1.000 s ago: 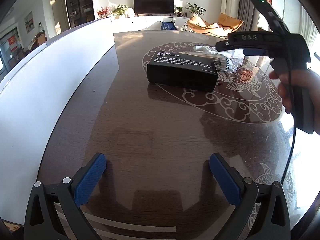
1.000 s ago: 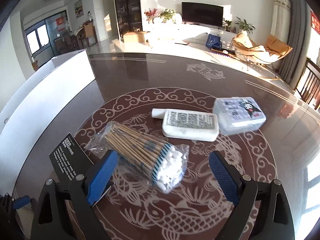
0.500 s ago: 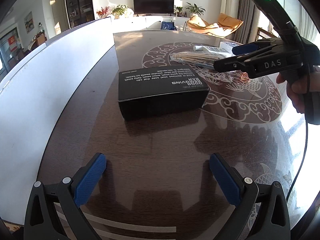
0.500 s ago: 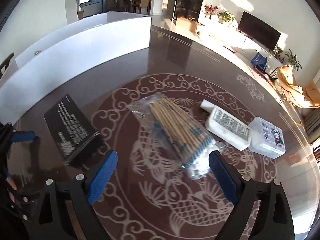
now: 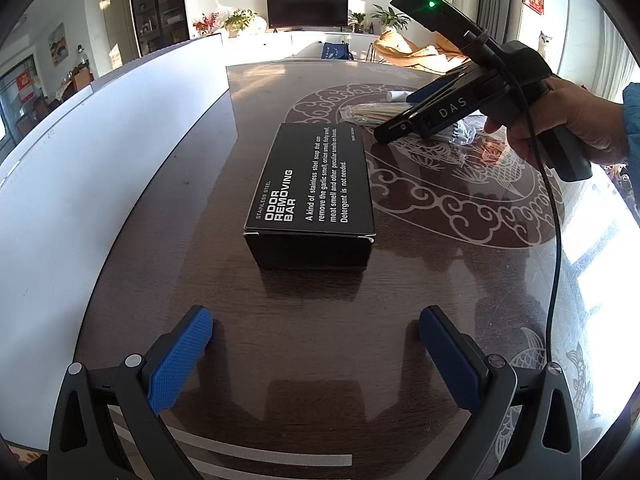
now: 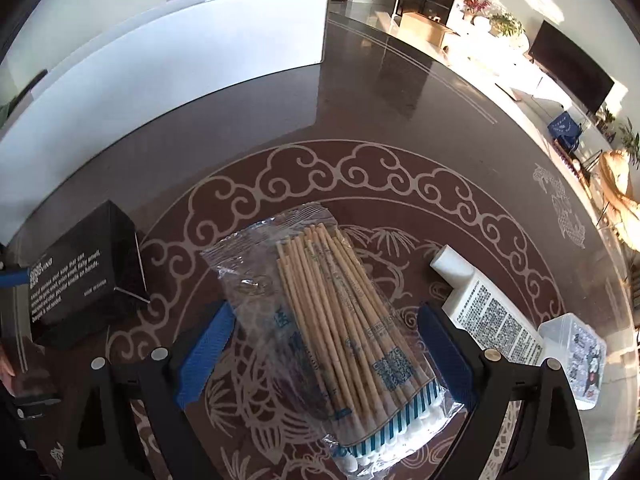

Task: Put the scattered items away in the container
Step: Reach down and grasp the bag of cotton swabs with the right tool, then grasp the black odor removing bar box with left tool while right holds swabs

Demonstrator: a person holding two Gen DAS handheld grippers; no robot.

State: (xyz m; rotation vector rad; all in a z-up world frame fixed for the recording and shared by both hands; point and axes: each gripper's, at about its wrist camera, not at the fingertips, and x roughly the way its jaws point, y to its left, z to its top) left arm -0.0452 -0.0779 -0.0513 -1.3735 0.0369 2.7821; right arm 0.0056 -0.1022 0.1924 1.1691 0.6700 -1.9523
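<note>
Clearly both tools gape: right gripper (image 6: 324, 350) straddles the cotton-swab bag (image 6: 336, 332) mid-frame for pickup; left gripper (image 5: 316, 356) faces the odor-bar box (image 5: 312, 196).

Five kinds of thing sit on the dark patterned table: one black cardboard box printed "ODOR REMOVING BAR" (image 5: 310, 184), one clear plastic bag of wooden cotton swabs (image 6: 340, 328), one flat white plastic bottle with a printed label (image 6: 490, 316), one small clear plastic box with a cartoon print (image 6: 576, 360), and one long white container (image 6: 160, 52).
</note>
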